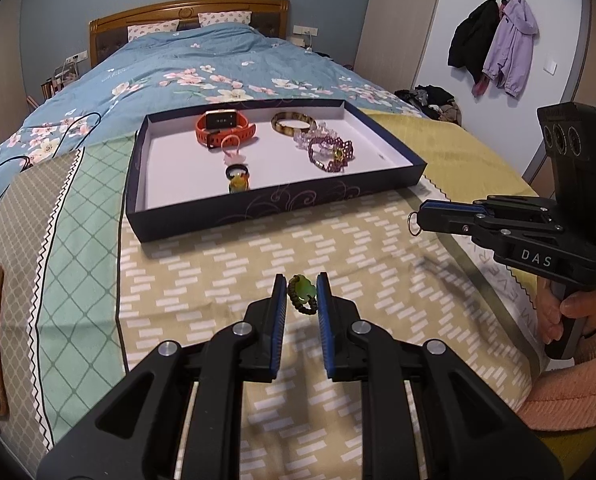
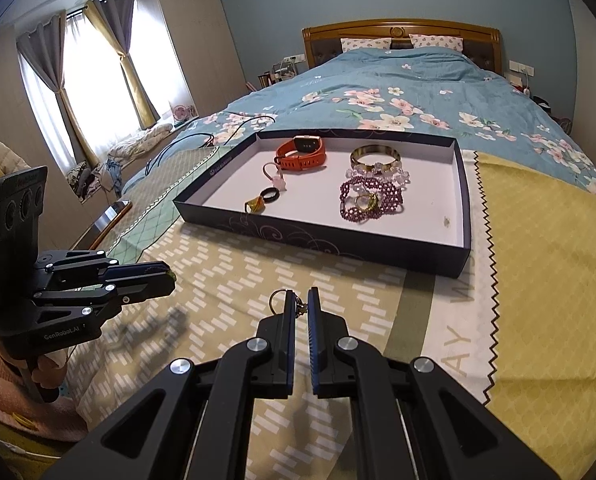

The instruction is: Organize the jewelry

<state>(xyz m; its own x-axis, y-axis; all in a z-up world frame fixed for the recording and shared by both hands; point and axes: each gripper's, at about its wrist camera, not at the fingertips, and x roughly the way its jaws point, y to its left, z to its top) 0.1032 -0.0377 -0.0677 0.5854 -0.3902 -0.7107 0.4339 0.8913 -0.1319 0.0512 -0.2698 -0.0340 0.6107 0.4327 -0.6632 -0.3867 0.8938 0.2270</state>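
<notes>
Green stone on a beaded cord (image 1: 302,295) sits pinched in your left gripper (image 1: 301,292) at lower centre; jostle it and it drops onto the patterned bedspread (image 1: 218,272). Right view: your right gripper (image 2: 301,308), clamped on a small ring charm (image 2: 280,298), faces the tray (image 2: 337,236) mid-frame on the bed

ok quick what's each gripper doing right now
left gripper: closed on a green bead ring
right gripper: closed on a thin metal ring
</notes>
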